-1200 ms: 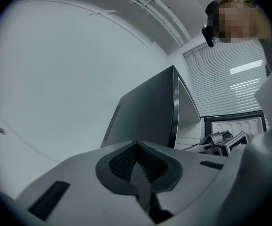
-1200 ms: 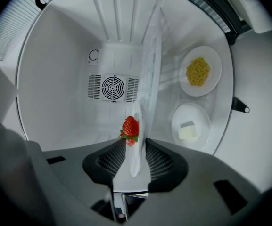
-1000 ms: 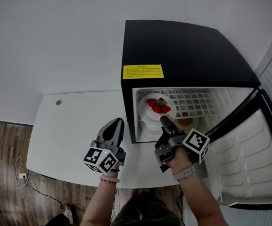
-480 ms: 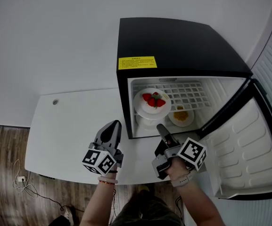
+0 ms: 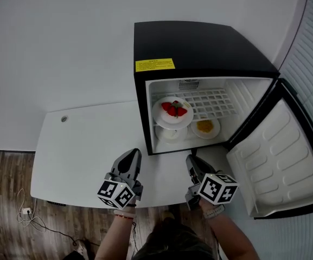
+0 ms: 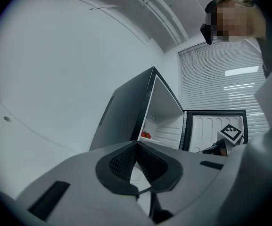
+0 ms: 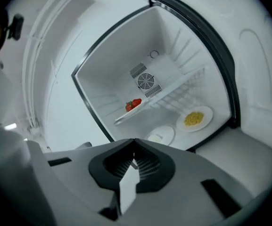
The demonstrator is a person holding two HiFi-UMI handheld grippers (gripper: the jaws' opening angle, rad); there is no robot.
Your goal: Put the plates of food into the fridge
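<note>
White bench [image 5: 85, 145] against a plain wall, black fridge [image 5: 199, 42] at its right end, door [image 5: 278, 156] swung wide open to the right.

Status:
- Three plates are already inside. The plate of strawberries [image 5: 172, 112] is on the wire shelf [image 5: 218, 104], front left. The plate of yellow food [image 5: 205, 127] is on the fridge floor, right side. The third plate [image 5: 171, 134] is also on the floor, under the strawberries, with something pale on it that I can't identify.
- Left hand-held gripper [image 5: 134, 153]: jaws clenched, nothing in them, over the bench's front edge.
- Right hand-held gripper [image 5: 192, 160]: jaws have just snapped closed on nothing, also near the front edge, pointing at the open fridge.
- No plates are left on the bench, so loading looks done. My guess is the only step left is closing the door.

Risks:
- The strawberry plate seems to overhang the shelf's front edge. A hard door swing or a bump on the shelf could tip it onto the plate below.
- Pushing a smooth door with closed jaws could slip and leave it ajar.

Looks:
- All plates are white, round and shallow.
- The strawberries are red, with green tops, in a small cluster.
- The yellow food is a loose heap at the centre of its plate.
</note>
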